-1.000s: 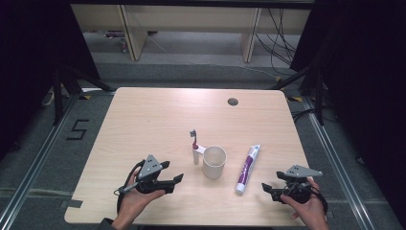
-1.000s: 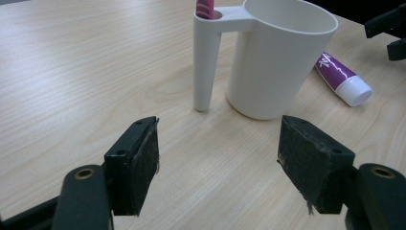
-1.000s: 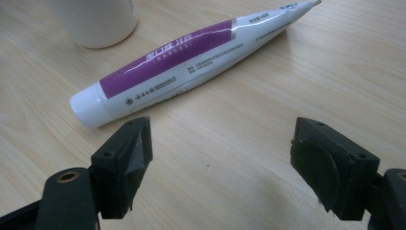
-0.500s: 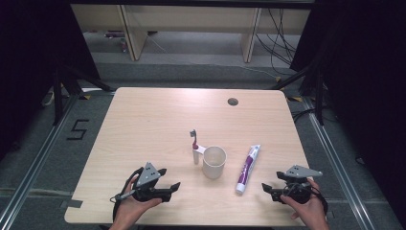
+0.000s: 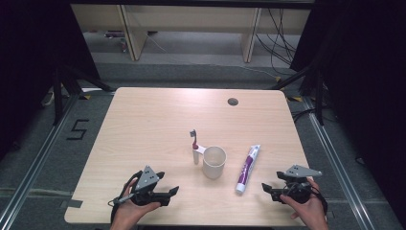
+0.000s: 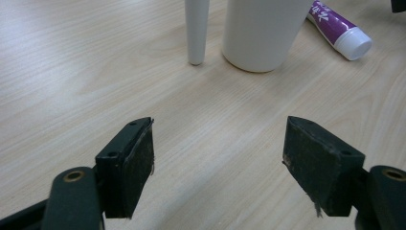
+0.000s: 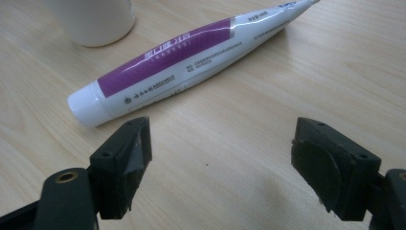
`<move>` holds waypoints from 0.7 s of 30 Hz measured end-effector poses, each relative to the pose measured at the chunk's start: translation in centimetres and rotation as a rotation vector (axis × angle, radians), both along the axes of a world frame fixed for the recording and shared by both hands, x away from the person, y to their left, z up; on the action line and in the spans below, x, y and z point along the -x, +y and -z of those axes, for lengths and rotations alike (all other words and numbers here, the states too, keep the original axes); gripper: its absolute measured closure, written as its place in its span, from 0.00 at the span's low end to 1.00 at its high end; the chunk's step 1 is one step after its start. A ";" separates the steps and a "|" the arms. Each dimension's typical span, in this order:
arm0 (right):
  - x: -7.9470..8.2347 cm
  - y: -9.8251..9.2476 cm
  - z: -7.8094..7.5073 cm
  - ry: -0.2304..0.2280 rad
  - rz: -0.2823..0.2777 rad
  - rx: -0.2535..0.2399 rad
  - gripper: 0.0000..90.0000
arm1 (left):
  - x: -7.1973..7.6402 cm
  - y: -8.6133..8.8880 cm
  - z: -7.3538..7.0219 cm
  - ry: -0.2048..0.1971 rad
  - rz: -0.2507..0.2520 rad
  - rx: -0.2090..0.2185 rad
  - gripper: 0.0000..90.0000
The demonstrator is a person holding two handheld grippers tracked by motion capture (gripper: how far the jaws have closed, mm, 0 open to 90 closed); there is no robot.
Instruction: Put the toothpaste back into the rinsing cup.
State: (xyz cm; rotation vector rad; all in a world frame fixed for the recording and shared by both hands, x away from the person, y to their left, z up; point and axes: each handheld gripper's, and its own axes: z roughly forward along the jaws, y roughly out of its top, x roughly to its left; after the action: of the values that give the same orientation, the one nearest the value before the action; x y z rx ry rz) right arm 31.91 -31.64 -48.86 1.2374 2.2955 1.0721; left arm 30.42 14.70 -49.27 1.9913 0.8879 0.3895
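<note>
Toothpaste, in a white and purple plastic tube (image 5: 247,168) with a white cap, lay flat on the pale wooden table (image 5: 158,120), just to the right of the white plastic cup (image 5: 213,162) and apart from it. Its capped end pointed toward your side of the table.

You held the right gripper (image 5: 272,190) low at the table's near right corner, close to the cap end of the tube but not touching it. In the right gripper view (image 7: 220,167) its two black jaws stood spread wide, with bare wood between them and the cap just beyond the left jaw.

You held the left gripper (image 5: 170,195) near the table's front edge, to the left of the cup and well apart from it. Its jaws had just been opening; in the left gripper view (image 6: 218,165) they stood wide apart with nothing between them.

A white-handled toothbrush (image 5: 195,147) with a red band stood upright just beside the cup on its left; whether the two touched could not be told. A small dark round grommet (image 5: 232,101) sat in the table's far side.
</note>
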 end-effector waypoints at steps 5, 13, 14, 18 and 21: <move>-0.4 0.3 -0.2 0.018 0.011 -0.034 0.20 | 0.2 -0.1 0.2 0.006 -0.002 0.005 0.28; -1.0 1.4 -1.3 0.055 0.050 -0.039 0.18 | 0.2 -0.4 0.6 0.015 0.013 -0.024 0.28; -1.4 1.7 -1.5 0.061 0.053 -0.029 0.18 | 0.1 -0.4 0.6 0.017 0.016 -0.023 0.28; -2.1 2.7 -1.9 0.118 0.072 -0.031 0.17 | 0.1 -0.4 0.7 0.021 0.011 -0.020 0.28; -3.1 3.5 -2.2 0.138 0.056 -0.001 0.18 | 0.1 -0.5 0.8 0.022 0.003 -0.002 0.28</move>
State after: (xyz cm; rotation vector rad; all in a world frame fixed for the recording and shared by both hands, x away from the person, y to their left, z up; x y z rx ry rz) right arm 35.06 -28.17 -46.69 1.4087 2.3450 0.9976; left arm 30.30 14.15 -50.06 2.0017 0.8990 0.3672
